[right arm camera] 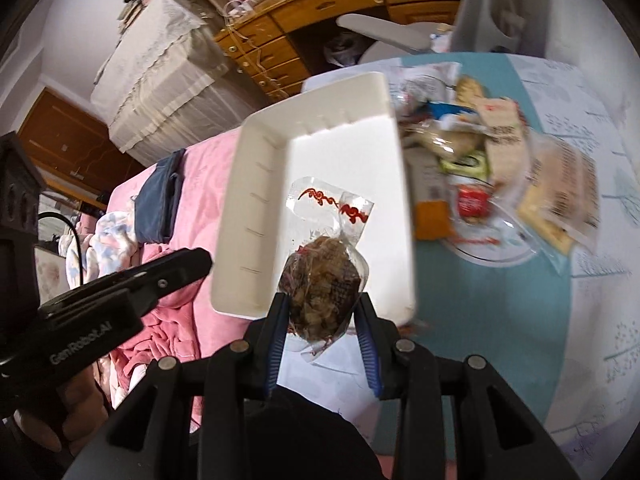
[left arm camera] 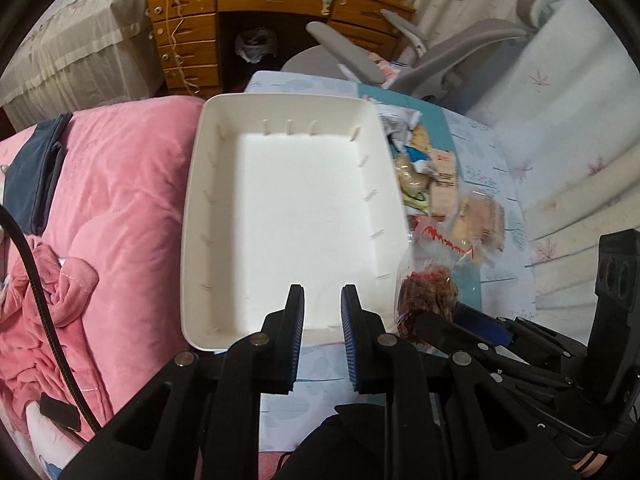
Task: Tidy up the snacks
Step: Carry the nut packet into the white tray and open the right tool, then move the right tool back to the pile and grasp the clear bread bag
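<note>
- White plastic tray [left arm camera: 288, 208]: rectangular, nothing inside it, ribbed inner walls; set on the bench [left arm camera: 496, 184], its left side against the pink quilt [left arm camera: 120, 184] of the bed.
- Clear snack bag [right arm camera: 320, 284]: brown, shredded-looking contents and red printing; clamped between the fingers of the right gripper [right arm camera: 322, 334] and held above the near end of the tray. In the left wrist view the same bag [left arm camera: 428, 292] is seen at the tray's near right corner.
- Left gripper [left arm camera: 322, 340]: jaws parted with nothing between them, poised over the tray's near edge.
- Pile of packaged snacks [left arm camera: 436, 184]: assorted wrappers, a beige box and clear packs of biscuits, heaped on the bench just right of the tray; blurred in the right wrist view.
- Bench covering: pale patterned cloth with a teal panel.
- Wooden desk [left arm camera: 276, 4]: drawers visible, behind the bench.
- Grey office chair [left arm camera: 460, 52]: between desk and bench.
- Dark blue garment [left arm camera: 36, 172]: laid on the quilt.
</note>
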